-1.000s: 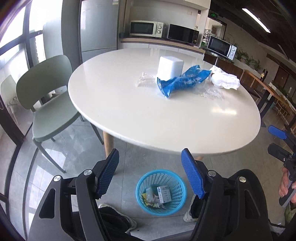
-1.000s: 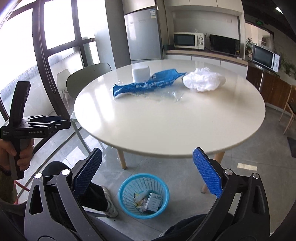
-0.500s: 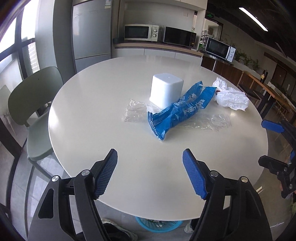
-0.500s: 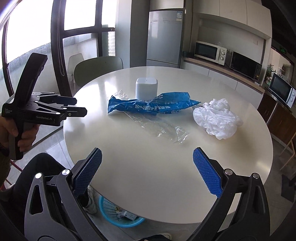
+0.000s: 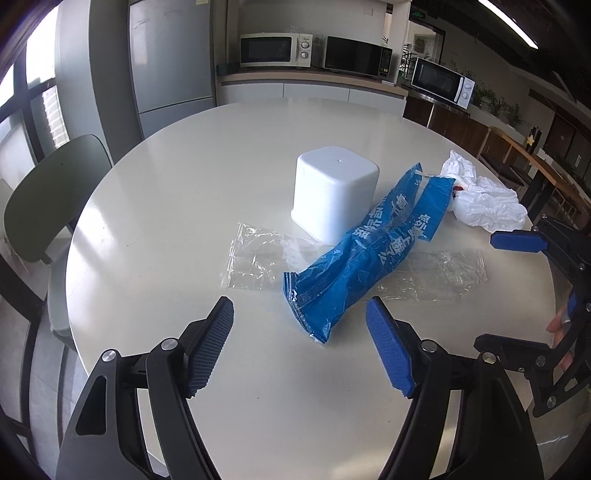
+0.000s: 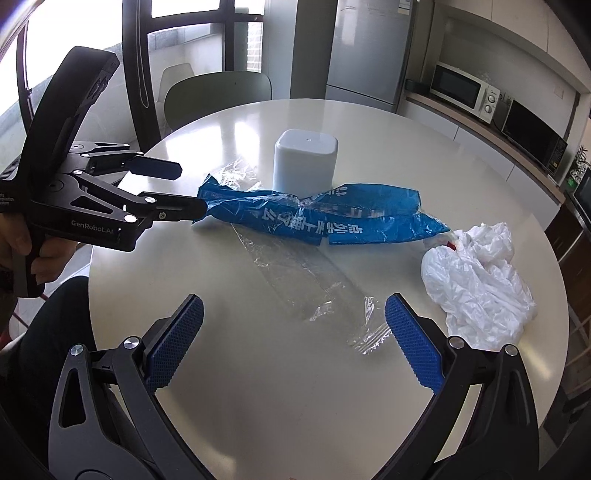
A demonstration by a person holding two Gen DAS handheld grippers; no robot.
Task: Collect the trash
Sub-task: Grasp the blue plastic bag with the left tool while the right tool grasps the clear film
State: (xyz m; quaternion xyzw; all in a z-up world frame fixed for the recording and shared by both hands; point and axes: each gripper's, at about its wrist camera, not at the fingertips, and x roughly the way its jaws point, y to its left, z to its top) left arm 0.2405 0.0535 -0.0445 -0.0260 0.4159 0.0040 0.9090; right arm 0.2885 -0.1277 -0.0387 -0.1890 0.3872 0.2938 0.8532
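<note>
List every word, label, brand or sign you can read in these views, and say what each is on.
"GenRobot.AI": on the side of the left tool, seen from the right wrist view.
Large white Chinese characters on the blue wrapper: present, but creased and seen upside down, not reliably readable.
Small print on the left tool's rear edge: too small to read.
Green sign above the doorway: too small to read.
Microwave panels: no legible text.

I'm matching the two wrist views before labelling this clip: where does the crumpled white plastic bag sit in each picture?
Left wrist: the white plastic bag lies at the right, beyond the far end of the blue wrapper.
Right wrist: the bag lies at the right of the table, just beyond the right gripper.
Shared landmark: the upturned white container, standing behind the blue wrapper in both views.
</note>
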